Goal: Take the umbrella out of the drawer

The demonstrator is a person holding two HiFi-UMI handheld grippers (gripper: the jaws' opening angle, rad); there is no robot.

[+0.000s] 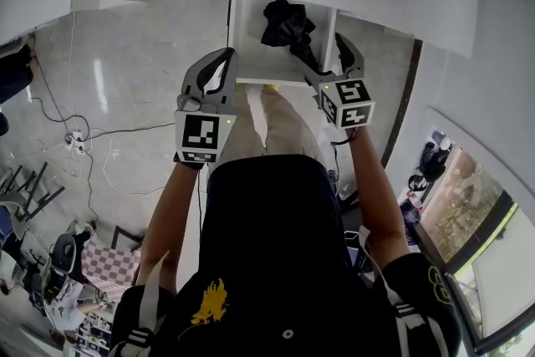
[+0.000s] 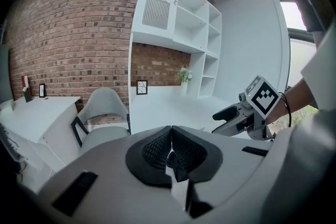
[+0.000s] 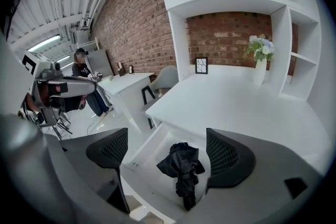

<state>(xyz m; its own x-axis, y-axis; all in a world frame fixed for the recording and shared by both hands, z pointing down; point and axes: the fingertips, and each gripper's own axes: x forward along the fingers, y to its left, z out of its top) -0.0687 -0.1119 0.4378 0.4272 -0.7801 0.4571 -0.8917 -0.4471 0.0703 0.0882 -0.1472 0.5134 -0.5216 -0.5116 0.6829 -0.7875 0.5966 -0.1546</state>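
Note:
A folded black umbrella (image 1: pixel 288 29) lies crumpled in the open white drawer (image 1: pixel 247 33) under the desk top. In the right gripper view the umbrella (image 3: pixel 181 166) lies on the drawer floor (image 3: pixel 149 162), seen between the two pads. My right gripper (image 1: pixel 341 46) hangs above the drawer's right side, open, with nothing touching its pads. My left gripper (image 1: pixel 222 63) is held over the drawer's left front corner, shut with its pads (image 2: pixel 157 147) pressed together and empty. The right gripper (image 2: pixel 227 119) shows at the right of the left gripper view.
The white desk top (image 3: pixel 236 107) runs over the drawer, with a vase of flowers (image 3: pixel 261 68) and a small frame (image 3: pixel 201 65) at the back. A grey chair (image 2: pixel 105 107) stands at the left. Cables (image 1: pixel 84 142) lie on the floor. A person (image 3: pixel 86 78) stands far off.

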